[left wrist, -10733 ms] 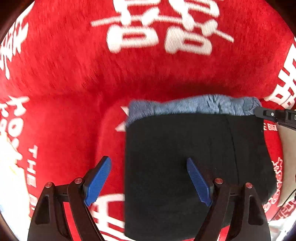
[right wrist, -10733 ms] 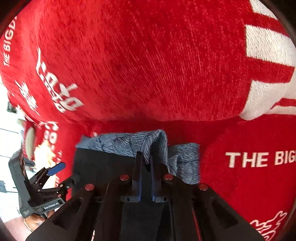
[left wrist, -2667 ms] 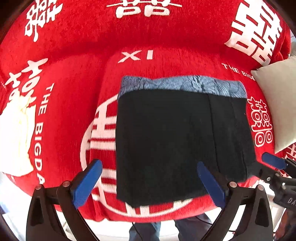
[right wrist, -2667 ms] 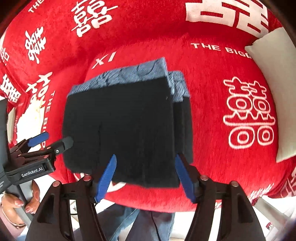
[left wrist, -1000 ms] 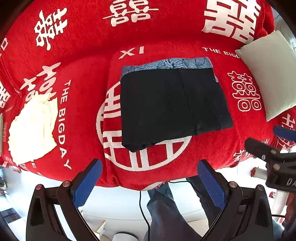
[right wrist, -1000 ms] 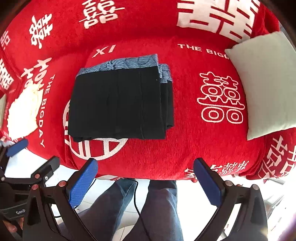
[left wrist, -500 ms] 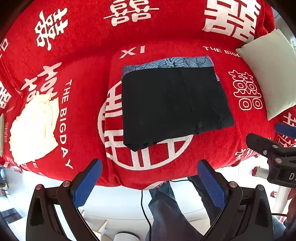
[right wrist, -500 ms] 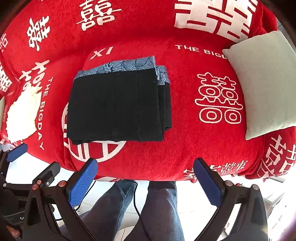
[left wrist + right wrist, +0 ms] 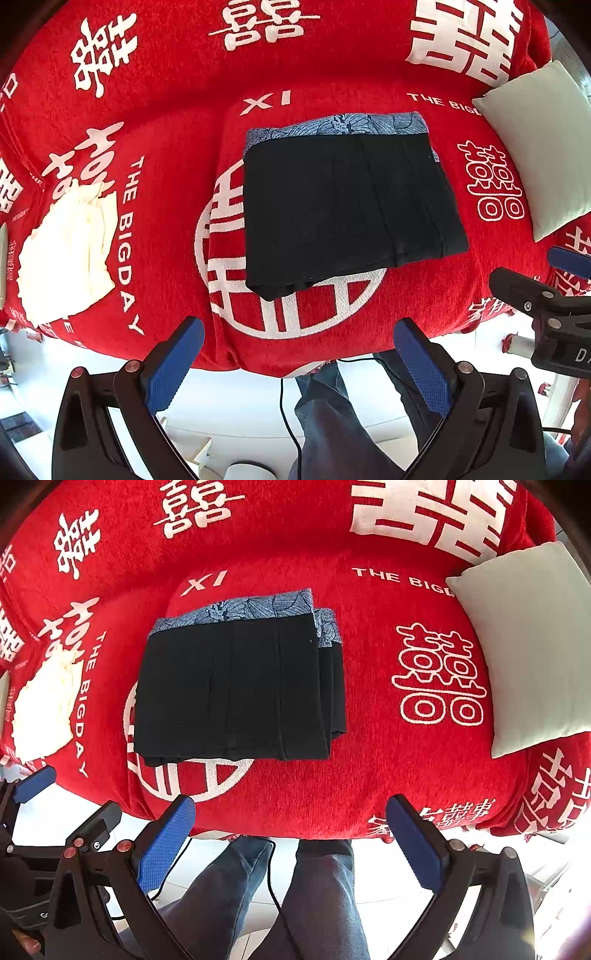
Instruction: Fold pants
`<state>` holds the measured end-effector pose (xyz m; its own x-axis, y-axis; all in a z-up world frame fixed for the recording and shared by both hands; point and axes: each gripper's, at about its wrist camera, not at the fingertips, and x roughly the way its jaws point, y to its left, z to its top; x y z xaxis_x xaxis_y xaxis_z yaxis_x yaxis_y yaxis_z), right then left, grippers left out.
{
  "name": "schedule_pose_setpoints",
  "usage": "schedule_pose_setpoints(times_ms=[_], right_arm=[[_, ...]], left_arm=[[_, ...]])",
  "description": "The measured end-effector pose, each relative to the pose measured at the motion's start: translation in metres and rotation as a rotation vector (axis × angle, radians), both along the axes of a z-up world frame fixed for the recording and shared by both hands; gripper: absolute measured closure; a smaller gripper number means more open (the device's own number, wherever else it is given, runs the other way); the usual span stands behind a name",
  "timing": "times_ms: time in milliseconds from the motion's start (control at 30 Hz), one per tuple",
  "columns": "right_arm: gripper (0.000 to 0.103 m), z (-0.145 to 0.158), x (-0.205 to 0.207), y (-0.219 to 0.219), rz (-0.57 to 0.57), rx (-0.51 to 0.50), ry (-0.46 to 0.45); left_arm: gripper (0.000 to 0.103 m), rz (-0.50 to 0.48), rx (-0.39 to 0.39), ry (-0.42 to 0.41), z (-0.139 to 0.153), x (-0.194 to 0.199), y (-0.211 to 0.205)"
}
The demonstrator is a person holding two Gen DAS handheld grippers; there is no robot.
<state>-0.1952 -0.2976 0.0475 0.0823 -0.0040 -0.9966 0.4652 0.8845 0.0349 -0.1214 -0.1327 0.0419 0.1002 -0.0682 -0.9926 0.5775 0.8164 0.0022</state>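
Cream cloth [image 9: 66, 251] well left of pants, on red cover [image 9: 177, 147]. Pants [image 9: 347, 210] folded into dark rectangle with blue patterned band at far edge, flat over white circle print mid-cover. Pale cushion [image 9: 543, 147] well right of pants. Left tongs [image 9: 299, 369] released, blue pads spread, near side of pants, clear of cloth. Right tongs [image 9: 295, 845] likewise released, empty, off cover edge.
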Motion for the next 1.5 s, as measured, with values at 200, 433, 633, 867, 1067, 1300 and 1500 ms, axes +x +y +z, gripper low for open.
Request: schedule_pose_setpoints(times_ms=[200, 433, 633, 867, 1067, 1300, 1500], right_arm=[[0.000, 0.003, 0.000, 0.001, 0.007, -0.010, -0.008], [0.000, 0.003, 0.001, 0.000, 0.006, -0.017, -0.014], [0.000, 0.001, 0.003, 0.001, 0.011, -0.022, -0.001], [0.000, 0.001, 0.006, 0.002, 0.018, -0.025, 0.000], [0.000, 0.000, 0.008, 0.001, 0.016, -0.027, 0.001], [0.000, -0.002, 0.010, 0.001, 0.025, -0.026, 0.005], [0.000, -0.003, 0.012, 0.002, 0.032, -0.026, 0.006]], left_arm=[[0.000, 0.016, -0.002, -0.010, 0.001, -0.001, -0.001], [0.000, 0.032, -0.002, -0.004, -0.001, 0.001, 0.000], [0.000, 0.040, -0.008, -0.007, 0.000, 0.003, 0.001], [0.000, 0.042, -0.001, -0.007, -0.001, 0.007, 0.000], [0.000, 0.037, 0.003, -0.012, -0.002, 0.008, -0.002], [0.000, 0.048, 0.010, -0.007, -0.004, 0.008, -0.002], [0.000, 0.056, 0.008, -0.010, -0.004, 0.009, -0.001]])
